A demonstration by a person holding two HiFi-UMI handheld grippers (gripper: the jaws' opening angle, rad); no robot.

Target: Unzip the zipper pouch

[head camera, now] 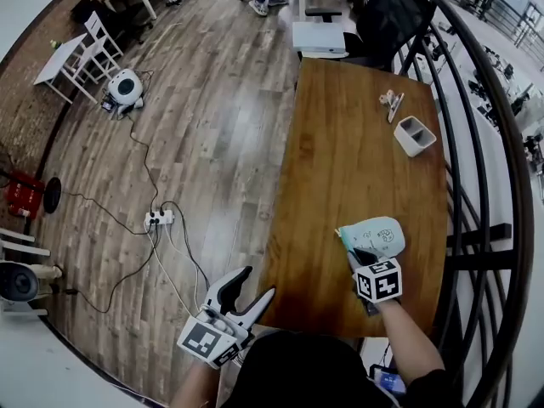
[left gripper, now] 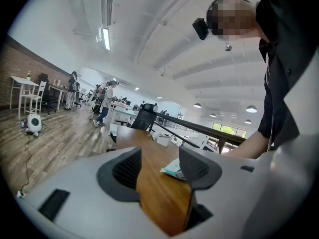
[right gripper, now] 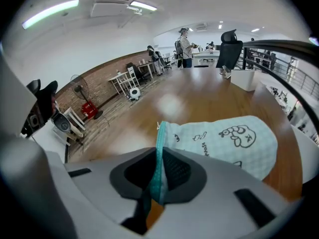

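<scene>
A pale mint zipper pouch (head camera: pixel 374 234) with a cartoon print lies on the wooden table (head camera: pixel 340 143), near its front right. In the right gripper view the pouch (right gripper: pixel 224 143) stretches away from me, its teal zipper edge (right gripper: pixel 160 138) running into the jaws. My right gripper (right gripper: pixel 158 178) is shut on that zipper edge; in the head view it (head camera: pixel 360 255) sits at the pouch's near end. My left gripper (head camera: pixel 251 291) hovers off the table's front left corner, open and holding nothing. Between its jaws (left gripper: pixel 162 169) the left gripper view shows the tabletop and the pouch (left gripper: pixel 172 169) beyond.
A white holder (head camera: pixel 415 135) and a small pale object (head camera: pixel 391 100) sit at the table's far right. A black chair (head camera: pixel 387 15) stands behind the table and a black railing (head camera: pixel 476 143) runs along its right side. A power strip (head camera: pixel 159 220) with cables lies on the floor, left.
</scene>
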